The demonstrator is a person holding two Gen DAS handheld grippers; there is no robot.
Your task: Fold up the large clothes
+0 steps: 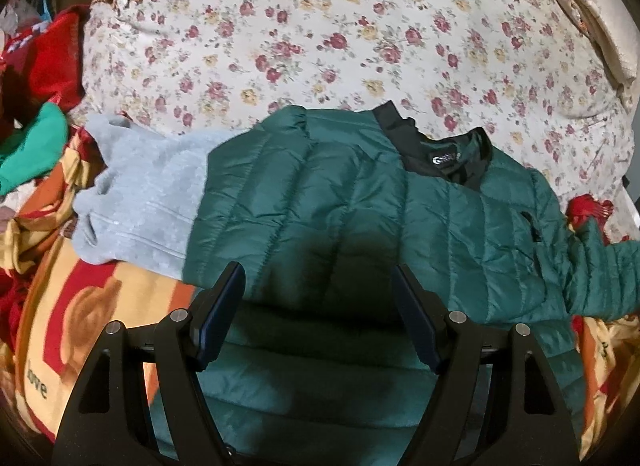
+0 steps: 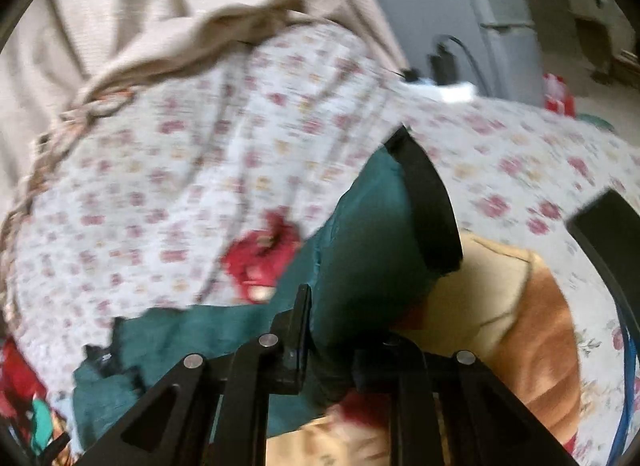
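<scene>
A dark green quilted jacket point(image 1: 360, 193) is lying spread across the bed, partly on a flowered sheet point(image 1: 320, 25) and partly on an orange and red blanket point(image 1: 80, 306), with its black collar point(image 1: 440, 149) turned toward the far side. A grey sweater point(image 1: 140, 185) is resting just beside it, tucked partly under its edge. The left gripper point(image 1: 320, 318) is hanging over the jacket's near part with its fingers spread wide and nothing pinched. The right gripper point(image 2: 332, 350) is clenching a sleeve point(image 2: 372, 242) of the jacket, the black cuff point(image 2: 432, 201) sticking out beyond the fingers; that view is blurred.
</scene>
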